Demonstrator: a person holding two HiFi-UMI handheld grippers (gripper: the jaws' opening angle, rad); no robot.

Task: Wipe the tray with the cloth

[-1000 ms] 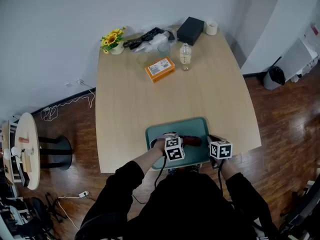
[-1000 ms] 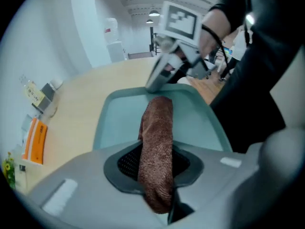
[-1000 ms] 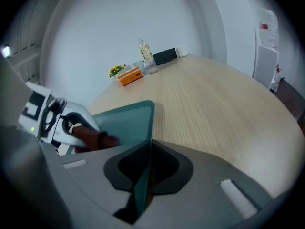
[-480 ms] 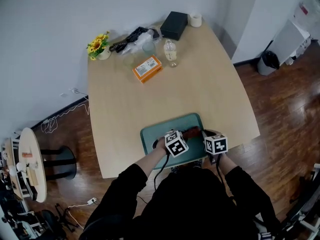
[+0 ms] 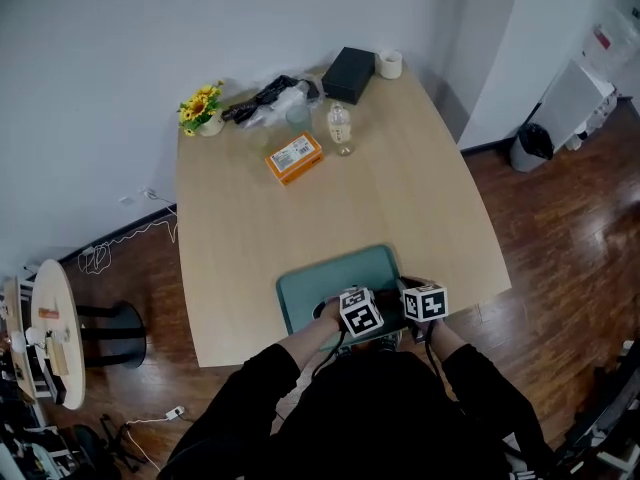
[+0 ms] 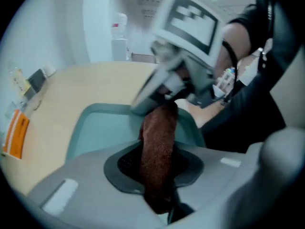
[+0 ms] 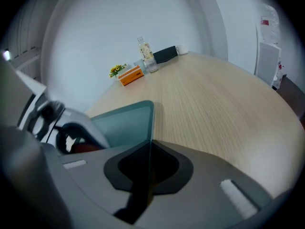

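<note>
A teal tray lies at the table's near edge. My left gripper is over the tray's near right part, shut on a dark red cloth. The cloth hangs from the jaws down to the tray floor. My right gripper is at the tray's right side, and in the right gripper view its jaws stand shut on the tray's rim. In the left gripper view the right gripper's marker cube is close behind the cloth. The head view hides the cloth under the cubes.
At the table's far end stand an orange box, a small bottle, a black box, a flower pot, a white roll and black cables with plastic. The person's body is against the near edge.
My left gripper has slid to the right across the tray with the cloth and is now closer to the right gripper. The right gripper has stayed at the tray's rim.
</note>
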